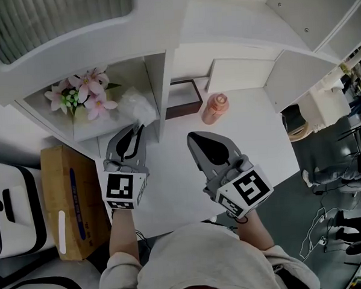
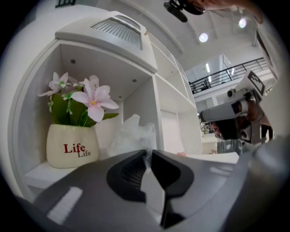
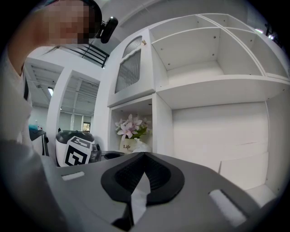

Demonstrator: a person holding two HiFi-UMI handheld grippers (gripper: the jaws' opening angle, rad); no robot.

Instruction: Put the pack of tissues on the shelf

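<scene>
- While the left gripper [image 2: 147, 156] has its jaws pinched nearly together on a thin fold of wrapper, the pack of tissues [image 2: 132, 134] hangs off its tips inside the shelf cubby [image 2: 38, 174], just beside the flower pot [image 2: 71, 146].
- Head view agrees: pack of tissues [image 1: 136, 107] sits in the lower-left cubby, btwn the flowers [image 1: 84, 91] and the divider wall [image 1: 160, 93], w/ the left gripper [image 1: 133, 130] at the cubby mouth.
- Can't tell if the pack's underside rests on the board yet; the gripper body hides it.
- right gripper [image 3: 144, 156]: jaws together, nothing btwn them, over the table [image 1: 258, 137], well apart from the pack.
- Step, imo: the set-down itself. Carry looks done, release not yet.
- Next move needs: ease the pack down till the board takes its weight, open the jaws enough to free the wrapper, then back straight out.
- Watch: soft wrapper may cling to a pad & drag the pack out. The pot is close by, so no sideways swing.
</scene>
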